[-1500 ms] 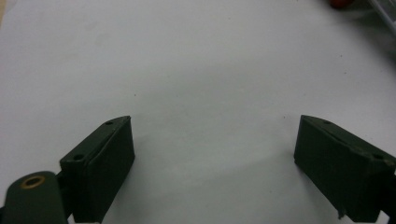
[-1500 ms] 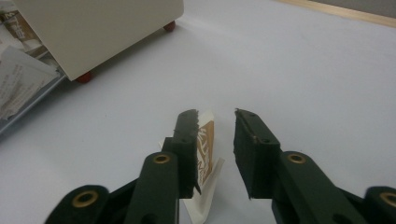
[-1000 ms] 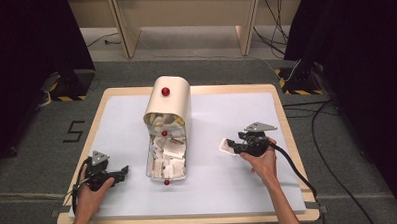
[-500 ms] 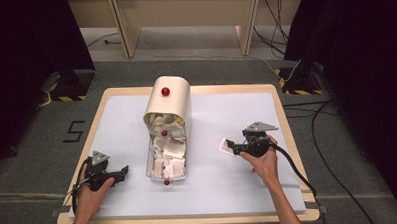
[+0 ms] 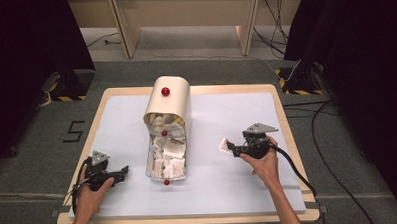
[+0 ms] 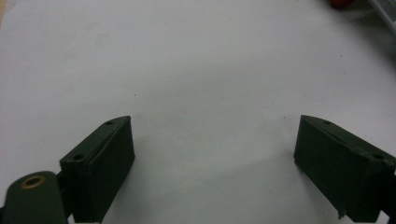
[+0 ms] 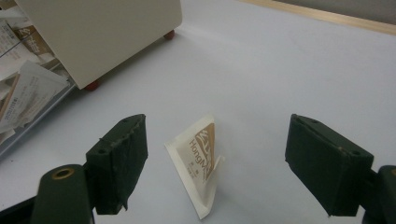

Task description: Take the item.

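The small cream-and-brown sachet (image 7: pixel 198 161) lies on the white table cover (image 7: pixel 299 70) between my right gripper's (image 7: pixel 215 163) jaws, one corner lifted, printed side up, and neither pad touches it. Those jaws have just been opening and now stand wide, so the packet sits free on the surface. From the high view the sachet (image 5: pixel 224 144) rests at about 9 o'clock of the right gripper (image 5: pixel 234 149), right at its jaw tips, with the person's right hand (image 5: pixel 262 162) wrapped round the gripper body. At roughly 9 o'clock from the sachet, well apart, is the cream container (image 5: pixel 168 128) with its rounded lid (image 5: pixel 168 100) raised at the far end; the lid carries a red knob (image 5: pixel 165 91), and the open tray part is crammed with more paper packets (image 5: pixel 169 153). In the right gripper view the container's cream wall (image 7: pixel 102 32) shows at 11 o'clock, a red foot (image 7: pixel 92 85) under it. My left gripper (image 5: pixel 119 173) sits at 8 o'clock of the container, near the table's near-left corner, held by the left hand (image 5: pixel 91 188). Its jaws are spread wide over bare white cover (image 6: pixel 210 93) with nothing between them.
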Demonstrator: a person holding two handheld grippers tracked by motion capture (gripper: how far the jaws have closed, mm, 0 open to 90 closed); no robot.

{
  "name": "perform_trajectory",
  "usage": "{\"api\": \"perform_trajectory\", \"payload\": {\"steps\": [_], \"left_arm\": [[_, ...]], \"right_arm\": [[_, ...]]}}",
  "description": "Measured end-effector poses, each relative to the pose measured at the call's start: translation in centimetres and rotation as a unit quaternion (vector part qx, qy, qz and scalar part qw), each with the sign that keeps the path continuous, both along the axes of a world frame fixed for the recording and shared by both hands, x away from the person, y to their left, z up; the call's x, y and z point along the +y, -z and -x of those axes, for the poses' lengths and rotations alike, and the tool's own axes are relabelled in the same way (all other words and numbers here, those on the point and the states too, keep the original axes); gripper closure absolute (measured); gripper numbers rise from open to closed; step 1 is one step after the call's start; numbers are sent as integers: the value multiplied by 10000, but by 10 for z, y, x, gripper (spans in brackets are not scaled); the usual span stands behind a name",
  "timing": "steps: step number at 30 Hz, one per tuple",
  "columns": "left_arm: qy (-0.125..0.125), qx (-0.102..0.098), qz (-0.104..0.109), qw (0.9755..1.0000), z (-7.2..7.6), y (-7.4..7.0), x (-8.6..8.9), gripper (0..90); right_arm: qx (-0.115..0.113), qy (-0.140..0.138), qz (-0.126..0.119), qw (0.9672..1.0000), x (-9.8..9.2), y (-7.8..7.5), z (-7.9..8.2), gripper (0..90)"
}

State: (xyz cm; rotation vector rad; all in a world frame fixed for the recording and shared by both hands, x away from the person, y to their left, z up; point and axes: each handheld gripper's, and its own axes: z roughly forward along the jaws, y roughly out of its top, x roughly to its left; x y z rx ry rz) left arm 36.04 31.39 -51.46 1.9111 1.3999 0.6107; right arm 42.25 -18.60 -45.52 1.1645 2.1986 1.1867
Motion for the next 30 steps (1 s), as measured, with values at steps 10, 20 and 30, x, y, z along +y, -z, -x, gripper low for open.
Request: {"api": "perform_trajectory", "payload": {"steps": [10, 20, 30], "left_arm": [[0, -1, 0, 10000, 0, 0, 0, 114], [1, 2, -2, 10000, 0, 0, 0, 113], [0, 0, 1, 10000, 0, 0, 0, 113]], "right_arm": [[-12, 24, 19, 10000, -8, 1, 8, 218], [7, 30, 1, 10000, -18, -1, 18, 212], [8, 53, 28, 10000, -20, -2, 27, 203]]}}
